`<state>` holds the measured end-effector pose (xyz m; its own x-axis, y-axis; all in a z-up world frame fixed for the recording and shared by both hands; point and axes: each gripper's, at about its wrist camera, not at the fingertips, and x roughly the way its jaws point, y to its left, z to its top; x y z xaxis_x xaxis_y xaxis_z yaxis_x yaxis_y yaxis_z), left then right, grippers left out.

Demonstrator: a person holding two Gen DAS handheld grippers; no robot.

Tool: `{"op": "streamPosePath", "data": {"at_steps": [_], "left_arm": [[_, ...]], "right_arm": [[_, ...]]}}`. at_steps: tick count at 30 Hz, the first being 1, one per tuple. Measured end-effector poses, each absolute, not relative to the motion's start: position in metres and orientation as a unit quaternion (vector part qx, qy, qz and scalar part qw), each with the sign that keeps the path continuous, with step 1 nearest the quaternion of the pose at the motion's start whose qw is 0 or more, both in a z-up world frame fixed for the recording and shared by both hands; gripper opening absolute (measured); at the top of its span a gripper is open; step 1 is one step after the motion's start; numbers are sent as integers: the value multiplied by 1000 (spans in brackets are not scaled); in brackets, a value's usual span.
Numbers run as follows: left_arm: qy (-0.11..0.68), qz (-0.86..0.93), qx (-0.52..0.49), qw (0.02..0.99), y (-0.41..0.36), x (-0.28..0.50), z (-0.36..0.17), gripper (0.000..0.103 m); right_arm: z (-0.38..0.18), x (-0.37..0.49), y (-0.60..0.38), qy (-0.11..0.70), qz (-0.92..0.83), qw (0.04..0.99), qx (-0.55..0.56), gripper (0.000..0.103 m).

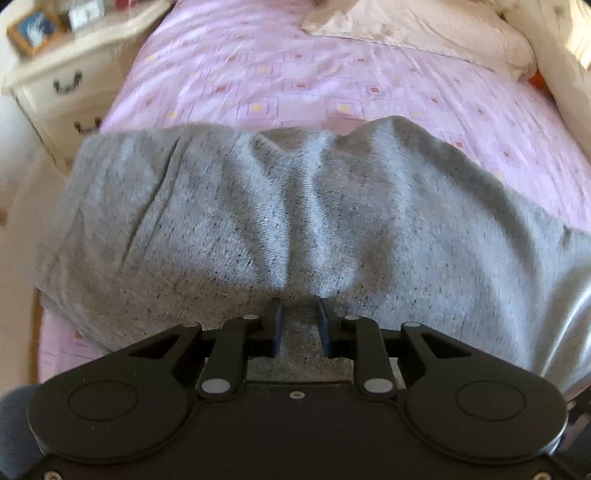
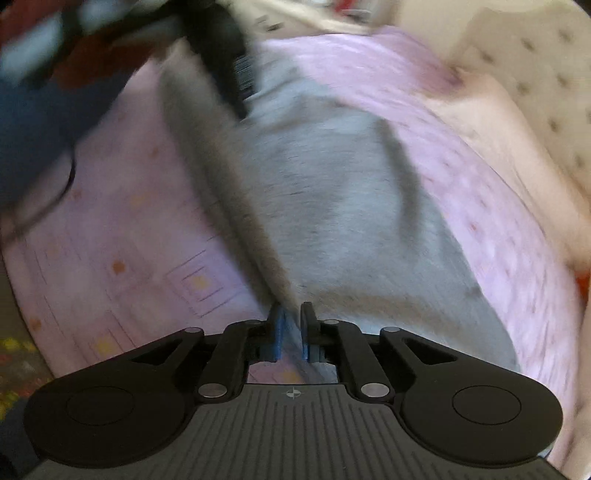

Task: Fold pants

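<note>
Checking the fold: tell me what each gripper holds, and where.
Left gripper: bunched near edge of the grey pants. Right gripper: the pants' edge sits between its pads; grip unclear.

One pair of grey pants (image 1: 295, 206) is counted, spread across one pink patterned bedsheet (image 1: 280, 70). Two grippers are seen: the left gripper (image 1: 300, 314) at six o'clock of its own view, and the right gripper (image 2: 291, 325) likewise. One cream pillow (image 1: 424, 29) is counted toward one o'clock, one bedside cabinet (image 1: 62, 81) toward ten o'clock, with two dark drawer handles (image 1: 67, 85) and one framed picture (image 1: 35, 29).
</note>
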<state>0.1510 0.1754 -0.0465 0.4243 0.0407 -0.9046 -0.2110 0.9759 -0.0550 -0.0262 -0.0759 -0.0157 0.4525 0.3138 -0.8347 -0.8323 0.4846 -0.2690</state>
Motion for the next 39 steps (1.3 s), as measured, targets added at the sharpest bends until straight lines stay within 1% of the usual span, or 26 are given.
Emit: {"op": "streamPosePath", "data": {"at_steps": [1, 3, 8, 11, 13, 15, 18, 20, 23, 31, 34, 35, 36, 37, 39], "left_arm": [[530, 79, -66, 842, 171, 150, -44, 32], [523, 84, -48, 847, 162, 148, -38, 33], [511, 49, -47, 857, 142, 146, -26, 35], [524, 34, -43, 850, 130, 151, -35, 36], [541, 27, -36, 840, 126, 153, -47, 37], [535, 25, -23, 844, 122, 150, -54, 40], [536, 26, -12, 843, 117, 151, -55, 41], [537, 24, -13, 843, 115, 152, -55, 44], [537, 25, -9, 843, 113, 154, -54, 44], [540, 32, -11, 841, 112, 156, -54, 46], [539, 34, -9, 842, 110, 155, -55, 46], [538, 35, -7, 842, 109, 154, -54, 46], [538, 36, -7, 842, 109, 155, -55, 46], [538, 36, -6, 842, 109, 155, -55, 46], [537, 38, -7, 843, 109, 154, -54, 47]], "right_arm": [[-6, -20, -88, 378, 357, 793, -318, 16], [13, -6, -117, 391, 320, 823, -258, 16], [51, 40, -225, 422, 154, 889, -93, 17], [59, 55, -305, 423, 36, 905, -11, 21], [55, 59, -355, 420, -31, 907, 22, 27], [43, 61, -404, 427, -93, 897, 61, 27], [19, 61, -459, 431, -153, 883, 103, 27], [3, 61, -479, 437, -163, 875, 129, 27], [-10, 58, -498, 438, -149, 871, 164, 27], [-34, 76, -491, 468, -115, 861, 161, 27], [-36, 77, -483, 476, -114, 862, 132, 27], [-37, 78, -478, 479, -114, 863, 115, 24], [-36, 78, -470, 478, -109, 867, 87, 2], [-34, 79, -459, 479, -97, 871, 48, 3], [-27, 74, -439, 464, -96, 880, -39, 3]]}}
